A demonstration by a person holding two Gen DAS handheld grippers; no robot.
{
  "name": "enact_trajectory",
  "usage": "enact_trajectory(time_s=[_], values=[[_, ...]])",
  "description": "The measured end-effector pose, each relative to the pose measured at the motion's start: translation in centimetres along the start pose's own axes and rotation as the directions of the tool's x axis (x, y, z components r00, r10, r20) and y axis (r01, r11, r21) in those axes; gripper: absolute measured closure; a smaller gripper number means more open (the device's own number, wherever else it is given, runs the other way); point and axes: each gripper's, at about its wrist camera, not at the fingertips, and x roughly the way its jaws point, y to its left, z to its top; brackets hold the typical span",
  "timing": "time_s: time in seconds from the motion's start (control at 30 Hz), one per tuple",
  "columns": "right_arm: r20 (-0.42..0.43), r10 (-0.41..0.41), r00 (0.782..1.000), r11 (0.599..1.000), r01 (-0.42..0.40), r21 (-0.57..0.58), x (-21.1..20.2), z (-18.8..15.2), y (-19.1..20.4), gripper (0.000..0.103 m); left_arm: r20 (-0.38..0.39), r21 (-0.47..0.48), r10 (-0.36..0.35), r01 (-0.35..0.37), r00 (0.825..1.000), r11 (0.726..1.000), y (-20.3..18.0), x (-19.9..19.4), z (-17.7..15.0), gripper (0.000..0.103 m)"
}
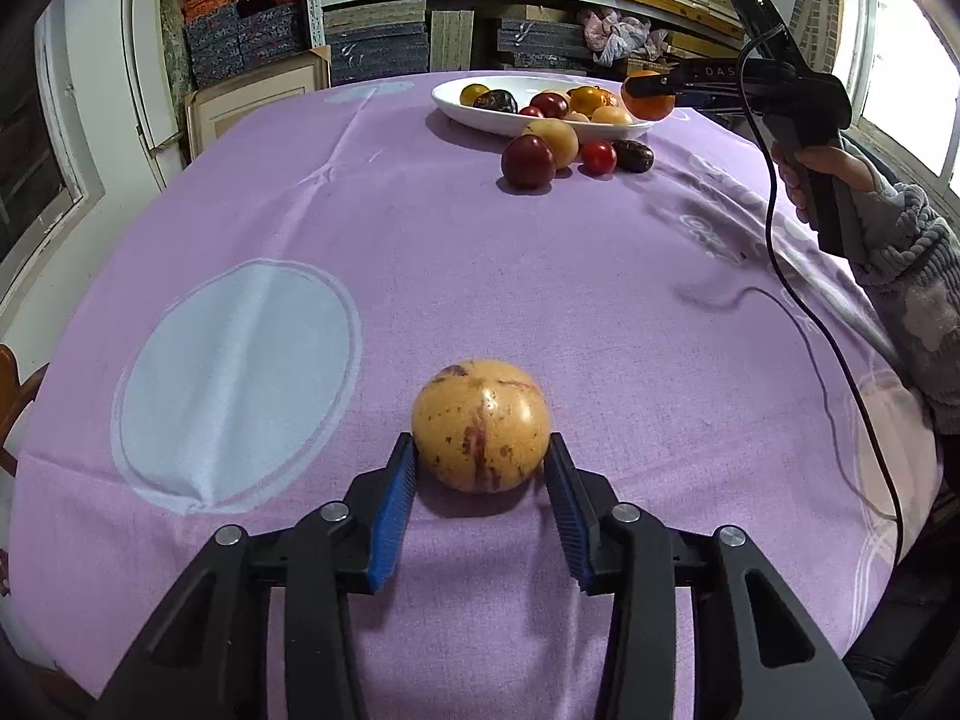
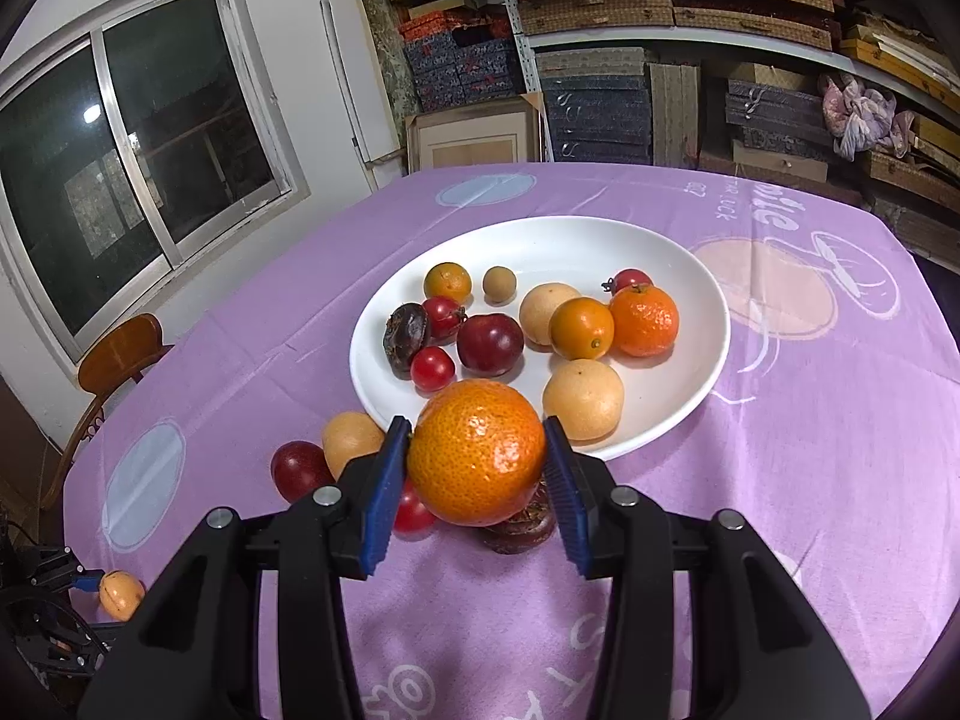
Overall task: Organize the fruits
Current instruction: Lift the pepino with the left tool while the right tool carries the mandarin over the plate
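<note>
A yellow fruit with purple speckles [image 1: 480,420] rests on the purple tablecloth [image 1: 480,276] between the blue pads of my left gripper [image 1: 481,450], which is shut on it. My right gripper [image 2: 477,441] is shut on an orange mandarin [image 2: 477,462] and holds it in the air over the near rim of the white plate [image 2: 690,306]. The plate holds several fruits. Beside it on the cloth lie a dark red plum [image 2: 297,468], a yellow fruit [image 2: 351,438], a small red tomato [image 2: 414,513] and a dark brown fruit [image 2: 522,534]. The left wrist view shows the plate [image 1: 456,105] at the far side.
A person's hand [image 1: 834,171] in a grey knitted sleeve grips the right tool, and its black cable [image 1: 840,360] trails over the table's right side. A wooden chair [image 2: 117,354] stands at the left edge. Shelves with boxes [image 2: 600,90] rise behind the table.
</note>
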Motion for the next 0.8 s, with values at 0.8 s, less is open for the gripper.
enact_trajectory(time_s=[0.8], values=[[0.008, -0.028, 1.0, 0.999, 0.028, 0.042, -0.4, -0.1, -1.7, 0.059, 0.16, 0.109, -0.043, 0.026, 0.986, 0.994, -2.2, 2.3, 13.1, 0.058]])
